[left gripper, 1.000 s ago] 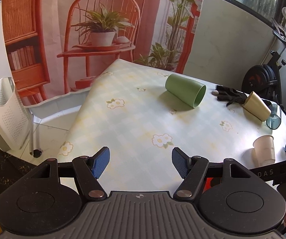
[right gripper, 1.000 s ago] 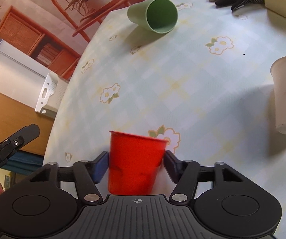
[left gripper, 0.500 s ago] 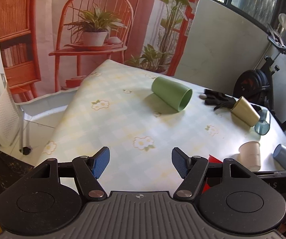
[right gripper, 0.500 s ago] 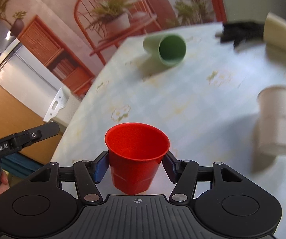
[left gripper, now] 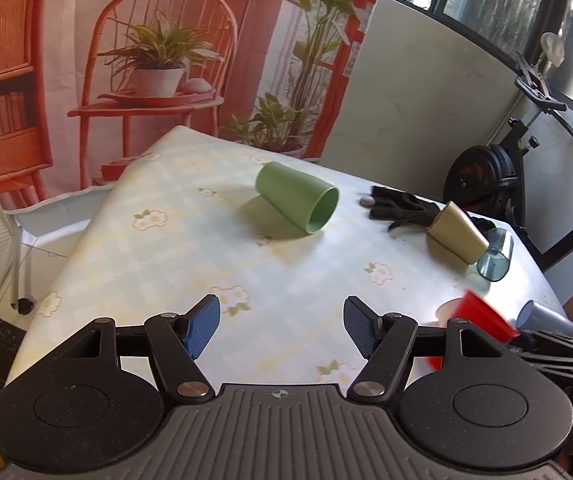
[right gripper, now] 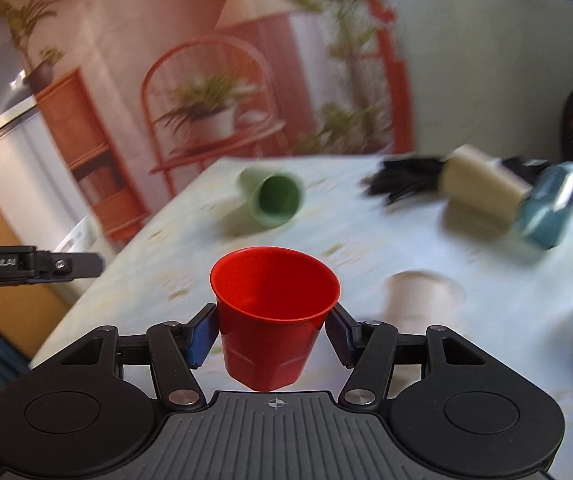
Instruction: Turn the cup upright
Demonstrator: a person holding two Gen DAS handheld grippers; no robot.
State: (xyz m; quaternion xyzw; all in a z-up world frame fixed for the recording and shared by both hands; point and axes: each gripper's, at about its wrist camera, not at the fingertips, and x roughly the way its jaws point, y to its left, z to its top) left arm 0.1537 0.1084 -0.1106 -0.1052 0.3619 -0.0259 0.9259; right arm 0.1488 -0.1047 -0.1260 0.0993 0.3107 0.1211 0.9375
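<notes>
The red cup [right gripper: 274, 316] is pinched between the right tongs [right gripper: 272, 338], mouth up, seemingly just above the counter [right gripper: 486, 340]; the left tongs [left gripper: 282, 330] are spread, empty, alongside.

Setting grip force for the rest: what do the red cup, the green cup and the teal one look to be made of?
Red cup: likely thin plastic, smooth, slightly glossy, with faceted dents low on its wall; the right tool grips it. Green cup: matte, opaque, thick-rimmed, probably hard plastic. Teal cup: see-through tinted glass or clear plastic, can't tell which.
</notes>
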